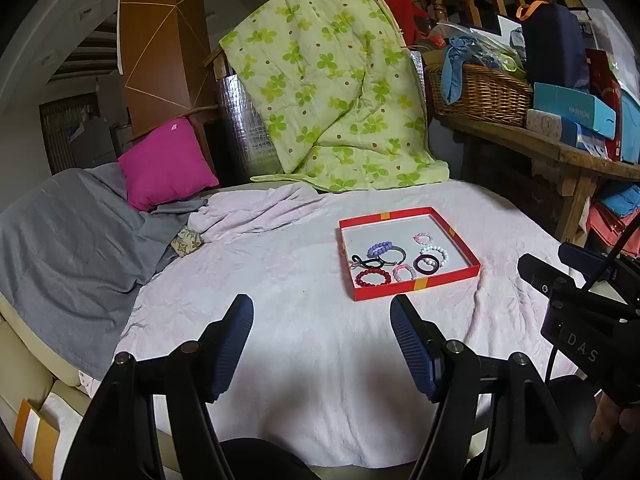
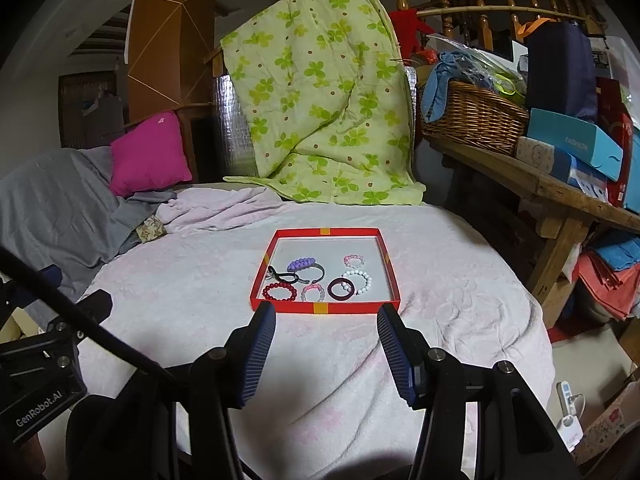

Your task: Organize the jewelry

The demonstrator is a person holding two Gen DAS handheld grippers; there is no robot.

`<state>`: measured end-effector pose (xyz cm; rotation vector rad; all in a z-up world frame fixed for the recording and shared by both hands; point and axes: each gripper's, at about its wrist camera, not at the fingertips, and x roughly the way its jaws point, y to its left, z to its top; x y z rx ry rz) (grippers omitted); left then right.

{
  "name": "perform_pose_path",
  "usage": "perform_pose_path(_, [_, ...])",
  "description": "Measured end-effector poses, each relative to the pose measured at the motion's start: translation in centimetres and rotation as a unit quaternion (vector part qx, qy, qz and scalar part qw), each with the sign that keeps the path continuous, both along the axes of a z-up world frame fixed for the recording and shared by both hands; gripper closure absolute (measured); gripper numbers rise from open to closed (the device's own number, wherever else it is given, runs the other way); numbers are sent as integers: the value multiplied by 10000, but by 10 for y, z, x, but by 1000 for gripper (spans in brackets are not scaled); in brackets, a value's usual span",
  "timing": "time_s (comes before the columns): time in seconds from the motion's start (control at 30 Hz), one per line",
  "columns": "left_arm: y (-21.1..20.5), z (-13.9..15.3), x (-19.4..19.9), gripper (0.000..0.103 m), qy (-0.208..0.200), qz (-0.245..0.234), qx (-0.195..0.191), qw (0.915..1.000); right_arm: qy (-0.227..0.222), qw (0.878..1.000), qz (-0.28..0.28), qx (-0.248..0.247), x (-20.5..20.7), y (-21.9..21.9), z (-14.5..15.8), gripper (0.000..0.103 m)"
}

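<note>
Shallow red cardboard tray (image 2: 325, 233) on plush pink blanket (image 2: 200, 280) holds round beaded bracelets (image 2: 279, 292). Left gripper (image 1: 322, 344) and right gripper (image 2: 326, 354) stand open, empty. Only the right view shows a white remote (image 2: 566, 394).

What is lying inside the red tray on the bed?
Inside the red tray lie several bracelets: purple bead bracelet, red bead bracelet, white bead bracelet, dark maroon bangle, two pink ones, and a black cord. The near wall hides the floor's front edge.

Both grippers, left gripper (image 1: 322, 340) and right gripper (image 2: 326, 344), have black frames, round silver screws and ribbed dark-blue pads (image 2: 260, 354); white lettering and a black cable mark their housings
</note>
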<state>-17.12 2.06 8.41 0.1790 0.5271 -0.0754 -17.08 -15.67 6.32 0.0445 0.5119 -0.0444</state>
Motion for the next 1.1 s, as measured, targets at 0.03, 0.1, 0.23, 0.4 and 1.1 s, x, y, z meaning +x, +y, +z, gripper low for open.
perform_pose_path(0.03, [0, 0, 0, 31, 6, 8, 3, 10000, 3, 10000, 3, -3, 0, 1, 0, 46])
perform_pose_path(0.1, [1, 0, 0, 31, 19, -3, 1, 10000, 7, 10000, 13, -16, 1, 2, 0, 46])
perform_pose_path(0.23, [2, -1, 2, 31, 46, 7, 0, 10000, 17, 10000, 23, -49, 4, 3, 0, 46])
perform_pose_path(0.4, [2, 0, 5, 31, 64, 12, -33, 10000, 29, 10000, -1, -86, 9, 4, 3, 46])
perform_pose_path(1.1, [-3, 8, 35, 24, 141, -39, -186, 9997, 130, 9998, 30, -139, 49, -1, 3, 46])
